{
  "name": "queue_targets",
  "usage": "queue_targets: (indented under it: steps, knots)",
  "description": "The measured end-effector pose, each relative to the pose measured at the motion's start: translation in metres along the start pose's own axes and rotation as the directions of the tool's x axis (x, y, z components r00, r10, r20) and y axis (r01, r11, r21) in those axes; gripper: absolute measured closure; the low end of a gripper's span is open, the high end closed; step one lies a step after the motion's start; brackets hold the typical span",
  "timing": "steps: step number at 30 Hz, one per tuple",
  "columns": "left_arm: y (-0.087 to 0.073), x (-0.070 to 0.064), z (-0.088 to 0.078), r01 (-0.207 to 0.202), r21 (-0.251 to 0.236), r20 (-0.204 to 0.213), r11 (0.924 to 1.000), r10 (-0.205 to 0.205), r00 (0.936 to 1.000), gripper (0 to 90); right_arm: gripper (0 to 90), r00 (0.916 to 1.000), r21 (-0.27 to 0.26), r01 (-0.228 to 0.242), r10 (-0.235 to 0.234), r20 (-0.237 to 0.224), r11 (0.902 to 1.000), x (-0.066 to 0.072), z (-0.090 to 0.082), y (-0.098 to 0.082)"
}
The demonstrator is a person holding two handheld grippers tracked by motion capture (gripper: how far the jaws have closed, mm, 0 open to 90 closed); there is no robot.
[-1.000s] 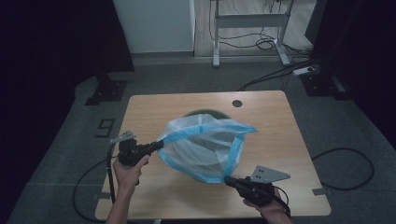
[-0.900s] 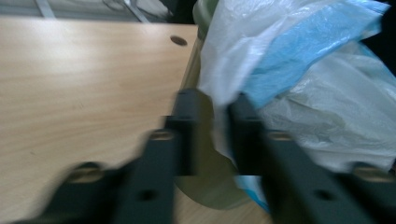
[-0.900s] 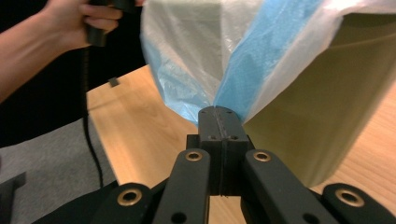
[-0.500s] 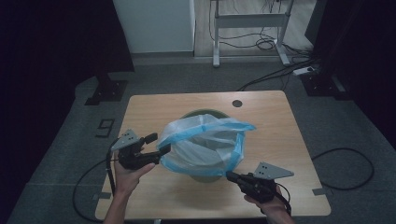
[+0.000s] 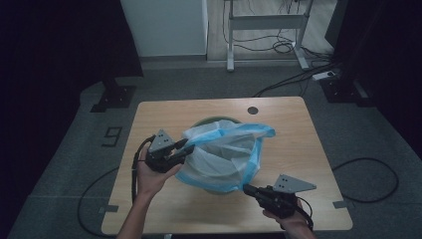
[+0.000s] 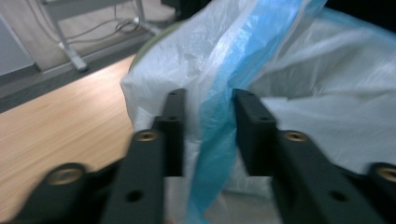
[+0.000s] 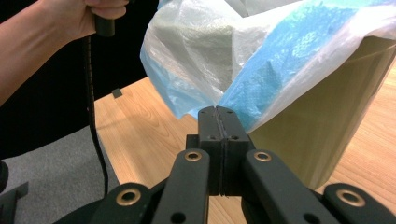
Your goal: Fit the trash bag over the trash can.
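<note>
The bag (image 5: 226,157) is only draped over the bin (image 7: 322,135): right gripper (image 7: 219,112) pinches its hem, left gripper (image 6: 205,121), jaws just narrowing, straddles the hem ungripped.

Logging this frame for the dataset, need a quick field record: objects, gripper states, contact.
surface: wooden table
container: green bin, upright on the table
liner: blue and white plastic bag, draped over the bin's rim
left gripper: jaws just closing, apart, bag edge between them, not pinched
right gripper: shut on the bag's lower edge
</note>
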State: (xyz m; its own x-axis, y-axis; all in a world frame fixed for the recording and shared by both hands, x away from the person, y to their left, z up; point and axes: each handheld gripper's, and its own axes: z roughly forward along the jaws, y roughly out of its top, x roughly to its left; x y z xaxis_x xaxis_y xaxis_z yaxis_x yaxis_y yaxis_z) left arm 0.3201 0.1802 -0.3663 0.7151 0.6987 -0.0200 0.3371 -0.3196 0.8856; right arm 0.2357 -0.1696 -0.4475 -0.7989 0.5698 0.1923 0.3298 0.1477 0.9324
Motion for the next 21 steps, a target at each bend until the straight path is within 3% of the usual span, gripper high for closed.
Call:
queue_targets:
  steps: [3,5,8,11,15,18,19,21]
  knots:
    - [0.003,0.004,-0.001,0.039,-0.018,0.020,0.9991,-0.039,0.9991,79.9,78.4,1.0000,-0.002,0.008,-0.008,0.005,1.0000,0.001,-0.004,0.000]
    - [0.004,0.005,-0.001,0.050,-0.019,0.029,0.9986,-0.049,0.9984,84.0,65.1,0.9993,-0.016,0.018,-0.018,0.033,0.9997,0.003,-0.009,0.003]
    - [0.004,0.006,-0.001,0.062,-0.024,0.040,0.9978,-0.061,0.9974,87.2,49.3,0.9948,-0.079,0.020,-0.012,0.101,0.9967,0.002,-0.022,0.016]
    - [0.004,0.006,0.000,0.072,-0.035,0.041,0.9968,-0.071,0.9966,88.4,42.9,0.9863,-0.116,0.009,0.010,0.165,0.9932,-0.006,-0.029,0.032]
    - [0.005,0.008,-0.001,0.087,-0.051,0.040,0.9949,-0.086,0.9955,89.4,35.2,0.9669,-0.115,-0.027,0.055,0.249,0.9930,-0.027,-0.024,0.056]
    - [0.005,0.011,-0.002,0.096,-0.061,0.038,0.9935,-0.094,0.9949,89.6,31.8,0.9414,-0.114,-0.043,0.079,0.328,0.9926,-0.047,-0.016,0.068]
    - [0.005,0.012,-0.002,0.097,-0.062,0.035,0.9934,-0.095,0.9949,89.7,31.7,0.9363,-0.114,-0.045,0.082,0.341,0.9925,-0.051,-0.014,0.070]
    - [0.005,0.015,-0.003,0.101,-0.066,0.034,0.9927,-0.099,0.9945,89.8,31.1,0.9206,-0.107,-0.029,0.068,0.385,0.9938,-0.062,-0.011,0.075]
